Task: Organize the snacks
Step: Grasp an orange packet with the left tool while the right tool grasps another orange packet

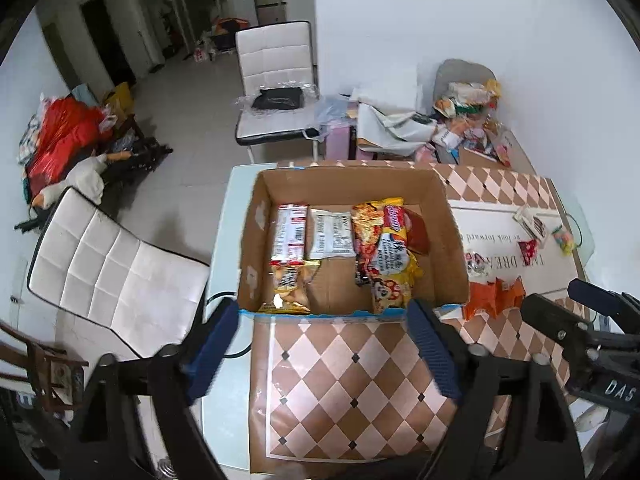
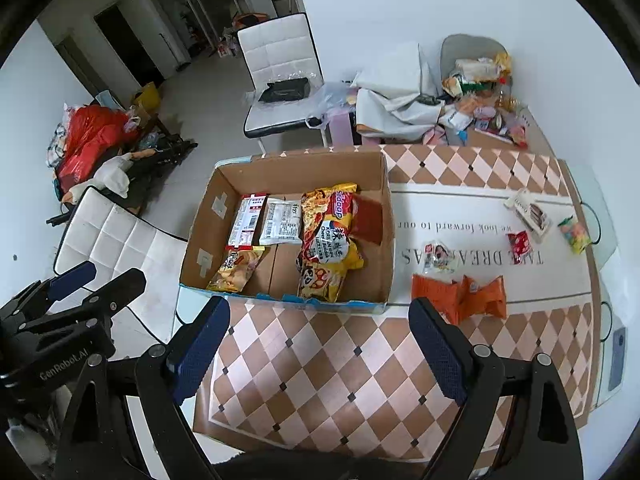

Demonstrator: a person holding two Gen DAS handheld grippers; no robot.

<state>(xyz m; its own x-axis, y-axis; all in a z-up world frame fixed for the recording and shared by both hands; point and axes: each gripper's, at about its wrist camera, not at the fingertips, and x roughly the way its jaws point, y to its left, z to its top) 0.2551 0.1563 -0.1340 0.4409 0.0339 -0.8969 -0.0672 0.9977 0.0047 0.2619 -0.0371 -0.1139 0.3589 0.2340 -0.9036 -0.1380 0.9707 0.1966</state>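
Both grippers wide, nothing between the pads: left gripper [image 1: 324, 344], right gripper [image 2: 320, 344], hovering over the table [image 2: 320, 380]. Box [image 2: 384, 240] holds six snack packs. Still loose right of the box: orange packs [image 2: 460, 296] and small snacks [image 2: 520, 240]

table [image 2: 592, 200] bears checkered mat [image 2: 320, 380], cardboard box [image 2: 376, 240], loose snacks [image 2: 460, 296].
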